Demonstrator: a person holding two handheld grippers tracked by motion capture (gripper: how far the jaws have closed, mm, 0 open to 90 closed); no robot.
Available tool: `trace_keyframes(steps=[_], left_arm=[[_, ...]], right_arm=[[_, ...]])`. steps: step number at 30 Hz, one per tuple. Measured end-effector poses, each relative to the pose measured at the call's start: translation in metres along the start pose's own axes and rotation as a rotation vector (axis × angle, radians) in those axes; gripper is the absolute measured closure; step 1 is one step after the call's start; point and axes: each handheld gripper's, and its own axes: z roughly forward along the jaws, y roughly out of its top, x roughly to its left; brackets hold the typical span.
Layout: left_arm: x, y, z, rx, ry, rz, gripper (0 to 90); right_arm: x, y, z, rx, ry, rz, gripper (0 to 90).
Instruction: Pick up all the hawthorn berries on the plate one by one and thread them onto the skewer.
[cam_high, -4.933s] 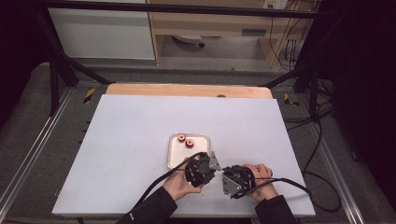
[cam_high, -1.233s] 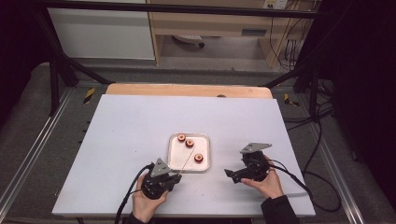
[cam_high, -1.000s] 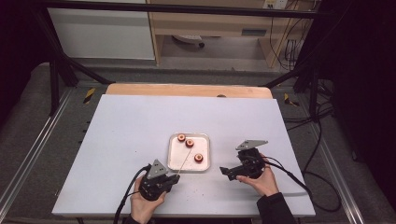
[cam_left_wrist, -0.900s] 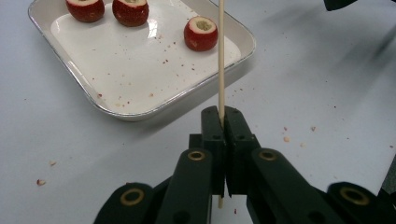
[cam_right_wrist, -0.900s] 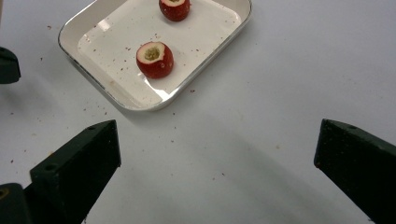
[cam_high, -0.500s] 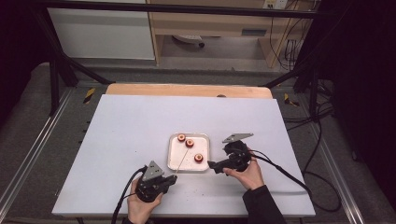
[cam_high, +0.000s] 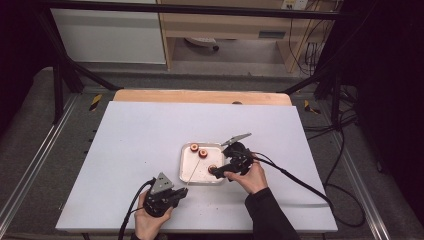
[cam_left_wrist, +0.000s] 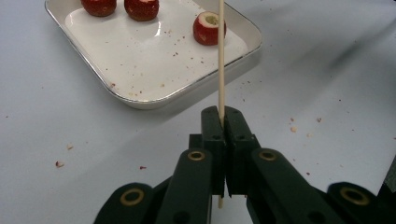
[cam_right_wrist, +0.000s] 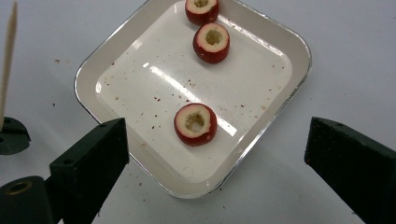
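I see a white table (cam_high: 150, 130) on grey floor, a wooden strip along its far edge. My left gripper (cam_high: 172, 195), near the tray's (cam_high: 186, 160) near-left corner, pinches a wooden skewer (cam_left_wrist: 221, 56) tight. Three cored red fruits (cam_right_wrist: 195, 123) sit in the tray. My right gripper (cam_high: 220, 171) has slid in over the tray's right rim, jaws wide, just closing slightly, empty.
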Motion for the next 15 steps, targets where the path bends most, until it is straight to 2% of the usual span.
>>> trace_keyframes(steps=[7,15], left_arm=[[0.002,-0.002,0.000,0.003,0.000,-0.004,88.5],[0.003,-0.004,0.001,0.006,0.006,-0.007,88.5]], right_arm=[[0.004,0.010,0.013,0.080,-0.002,0.003,16.3],[0.009,0.019,0.023,0.126,-0.006,0.014,27.7]])
